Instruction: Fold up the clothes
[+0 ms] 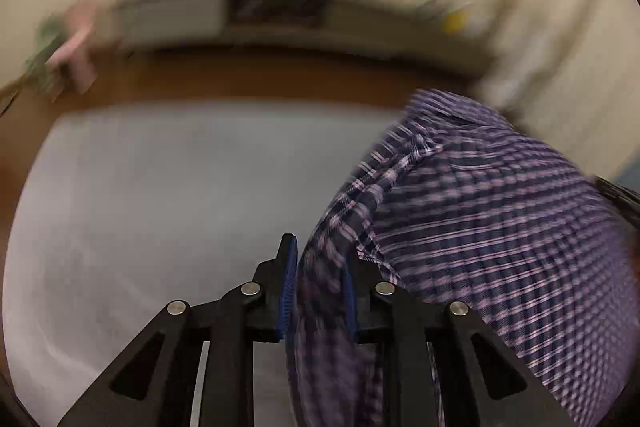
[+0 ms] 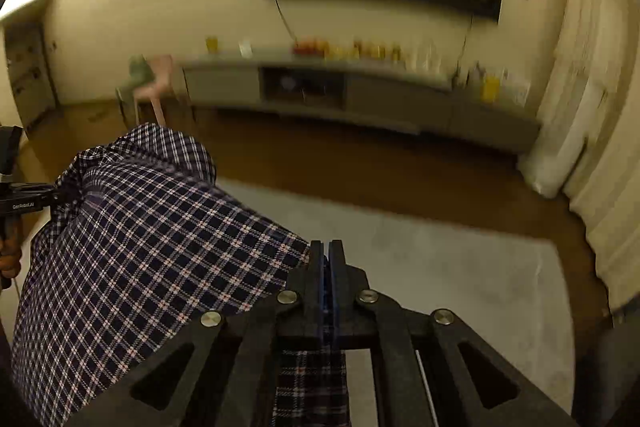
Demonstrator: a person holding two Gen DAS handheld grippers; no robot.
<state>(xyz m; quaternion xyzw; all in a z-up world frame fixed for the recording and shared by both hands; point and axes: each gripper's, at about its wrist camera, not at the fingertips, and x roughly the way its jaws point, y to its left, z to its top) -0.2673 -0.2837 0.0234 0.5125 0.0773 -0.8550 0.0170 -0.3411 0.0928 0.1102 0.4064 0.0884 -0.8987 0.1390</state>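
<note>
Left wrist view first: the pale grey surface (image 1: 160, 207) is taking up the whole left side, flat and matte with a faint grain, and a strip of brown wooden floor (image 1: 240, 79) is curving along its far edge. In the middle, the left tongs (image 1: 318, 251) are sitting with black jaws and ribbed blue pads standing partway apart. A bunched fold of the plaid shirt (image 1: 480, 227) is hanging down between them, but with all the blur I can't tell whether the pads are actually pinching it. The shirt is thin woven cotton, navy with pale pink and white checks, and it's billowing out to the right in a soft rounded hump.

In the right wrist view, a hand (image 2: 10, 259) is gripping the other handle at the far left edge. The shirt is stretching from there down to the right tongs (image 2: 329, 247), so its long axis is running between the two tools, up off the grey surface and sagging a bit. The right tongs are squeezing nearly closed on a thin edge of the cloth, with more of it dangling below.
</note>
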